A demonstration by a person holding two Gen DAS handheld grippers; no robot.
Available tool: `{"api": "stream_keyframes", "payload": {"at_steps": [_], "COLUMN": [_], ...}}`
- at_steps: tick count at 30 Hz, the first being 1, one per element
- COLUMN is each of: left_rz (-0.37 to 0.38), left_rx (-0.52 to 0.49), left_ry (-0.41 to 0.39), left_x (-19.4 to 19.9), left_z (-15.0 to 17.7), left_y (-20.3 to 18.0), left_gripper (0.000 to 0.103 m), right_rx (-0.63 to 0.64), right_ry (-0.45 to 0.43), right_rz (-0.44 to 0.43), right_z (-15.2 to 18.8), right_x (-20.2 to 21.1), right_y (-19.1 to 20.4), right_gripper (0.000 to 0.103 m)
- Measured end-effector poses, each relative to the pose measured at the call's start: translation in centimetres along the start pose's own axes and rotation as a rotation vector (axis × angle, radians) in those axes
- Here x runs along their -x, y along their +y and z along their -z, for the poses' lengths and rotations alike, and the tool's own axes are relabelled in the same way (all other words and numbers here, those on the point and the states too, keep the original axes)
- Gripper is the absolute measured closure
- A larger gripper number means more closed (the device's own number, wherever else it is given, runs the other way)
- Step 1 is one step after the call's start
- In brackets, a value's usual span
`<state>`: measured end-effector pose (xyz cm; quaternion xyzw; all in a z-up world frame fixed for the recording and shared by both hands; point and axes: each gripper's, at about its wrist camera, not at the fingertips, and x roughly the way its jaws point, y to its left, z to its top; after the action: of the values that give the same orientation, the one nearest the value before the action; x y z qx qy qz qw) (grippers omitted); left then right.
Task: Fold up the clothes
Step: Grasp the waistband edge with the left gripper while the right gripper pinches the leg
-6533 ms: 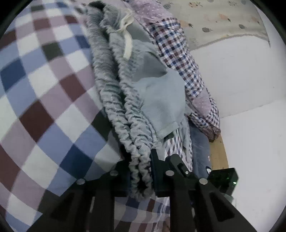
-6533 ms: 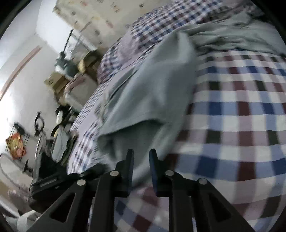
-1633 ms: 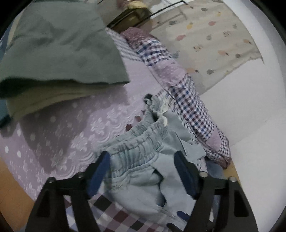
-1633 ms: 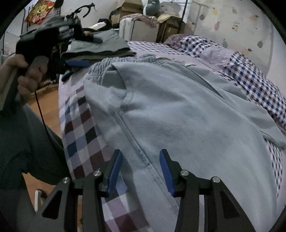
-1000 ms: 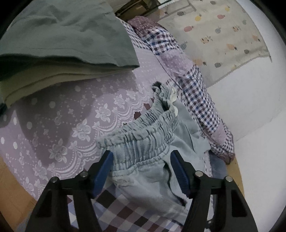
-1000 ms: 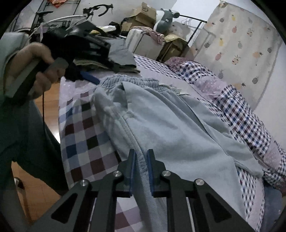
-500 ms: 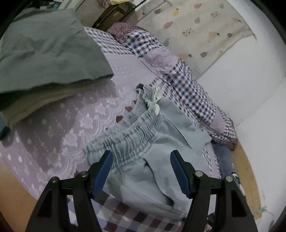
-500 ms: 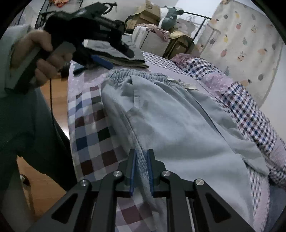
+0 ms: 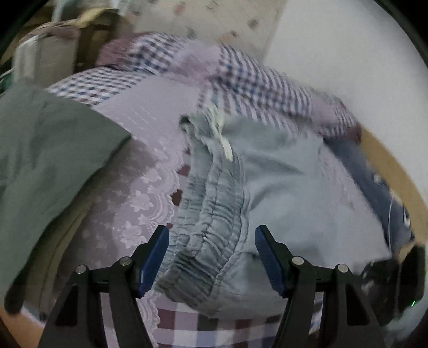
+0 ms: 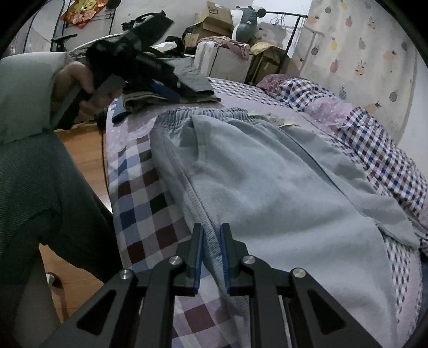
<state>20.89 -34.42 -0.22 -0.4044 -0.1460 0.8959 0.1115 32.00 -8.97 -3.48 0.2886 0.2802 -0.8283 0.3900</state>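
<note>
Light blue pants [image 10: 267,192] lie spread on the bed, their gathered elastic waistband [image 9: 211,214] nearest the left gripper. My left gripper [image 9: 211,254] is open, its blue-padded fingers [image 9: 156,257] straddling the waistband corner without closing on it. In the right wrist view the same left gripper [image 10: 160,88] hovers above the waistband [image 10: 203,113], held by a hand. My right gripper [image 10: 211,251] is shut on the pants' side seam edge near the bed's front.
A folded stack of dark green and olive clothes [image 9: 48,150] sits left of the waistband. The checked quilt [image 10: 144,203] and lilac lace cover [image 9: 125,208] lie under the pants. Checked pillows [image 10: 374,139] line the wall; boxes [image 10: 214,18] stand behind.
The left gripper has swung closer over the waistband corner, staying open. The right gripper closed on the seam about a second ago and holds it still.
</note>
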Motion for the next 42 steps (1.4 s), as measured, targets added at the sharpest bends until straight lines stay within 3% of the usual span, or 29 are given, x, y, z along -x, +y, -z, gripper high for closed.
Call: {"api": "stream_keyframes", "payload": {"at_steps": [3,7,9,10,11,16,18,21,25,27,29,33,36,42], "left_rz": [0.039,0.118,0.162,0.182,0.198,0.210,0.201,0.193,0.180,0.206,0.236,0.290,0.326,0.432], "left_rx": [-0.056,-0.077,-0.074,-0.073,-0.076,-0.132,-0.171,-0.239,-0.245,-0.198,-0.162,-0.138,-0.111,-0.051], "left_ry": [0.094,0.109,0.121,0.128,0.136,0.178,0.189,0.220,0.231,0.219,0.211,0.221,0.230,0.132], "left_x": [-1.8,-1.4,-0.9,-0.6,-0.4,0.3,0.3,-0.6,-1.8,-1.9,-1.8,-1.0,-0.2,3.7], "left_z": [-0.1,0.2,0.1,0.0,0.0,-0.2,-0.2,0.2,0.1,-0.1,-0.4,-0.4,-0.6,-1.6], "left_y": [-0.2,0.0,0.5,0.8,1.1,1.1,0.4,-0.9,-1.7,-1.2,-0.7,-0.1,0.7,3.0], "left_gripper": [0.033,0.039,0.057,0.075,0.084,0.082,0.059,0.035,0.033,0.047,0.095,0.096,0.096,0.098], "right_rx": [-0.002,0.005,0.007,0.007,0.008,0.000,0.003,0.000,-0.010,-0.009,0.003,0.057,0.103,0.116], "right_ry": [0.008,0.024,0.029,0.032,0.033,0.039,0.046,0.054,0.053,0.050,0.045,0.047,0.054,0.018], "right_rz": [0.000,0.011,0.012,0.012,0.011,0.005,0.009,0.010,0.010,0.018,0.029,0.051,0.069,0.094], "right_z": [-0.1,0.0,0.0,-0.1,-0.1,-0.1,0.0,0.0,0.0,-0.1,-0.3,-0.9,-1.4,-2.4], "right_x": [-0.4,-1.0,-1.2,-1.3,-1.3,-1.6,-1.9,-2.2,-2.3,-2.5,-2.8,-3.7,-4.5,-2.3], "right_y": [0.0,0.2,0.3,0.3,0.3,0.1,0.2,0.2,0.1,0.3,0.6,1.7,2.5,2.5], "right_gripper": [0.090,0.090,0.089,0.089,0.089,0.089,0.088,0.088,0.087,0.086,0.083,0.079,0.083,0.093]}}
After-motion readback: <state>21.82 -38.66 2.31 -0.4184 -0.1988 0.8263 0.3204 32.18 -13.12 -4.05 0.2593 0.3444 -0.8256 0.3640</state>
